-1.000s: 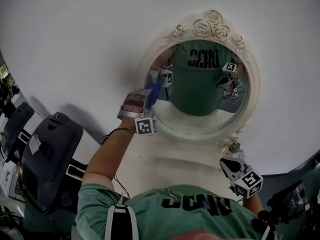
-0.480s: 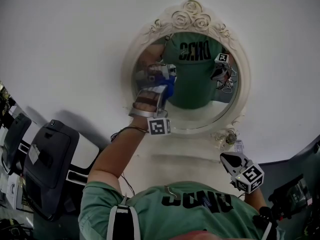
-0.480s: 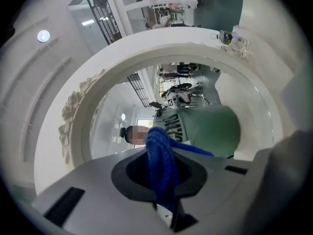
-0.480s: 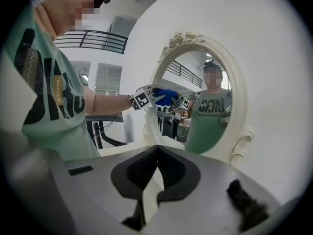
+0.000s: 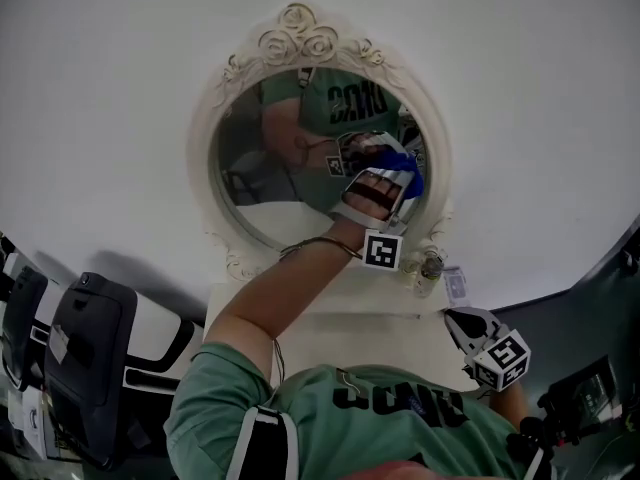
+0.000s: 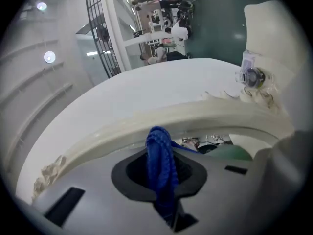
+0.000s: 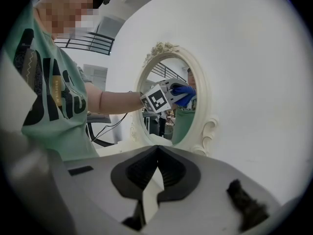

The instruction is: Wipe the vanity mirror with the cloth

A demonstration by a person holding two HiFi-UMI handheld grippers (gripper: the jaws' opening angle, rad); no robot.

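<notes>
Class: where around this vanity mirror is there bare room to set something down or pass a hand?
Free: the mirror's left glass, bordered by the cream frame; the white shelf between mirror base and the person's chest. Crowded: the right rim, where the left gripper holds the cloth, and the small jar below it.

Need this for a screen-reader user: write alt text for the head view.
The left gripper, jaws shut on a blue cloth, holds it against the right side of an oval, cream-framed vanity mirror. The right gripper hangs low, apart.
</notes>
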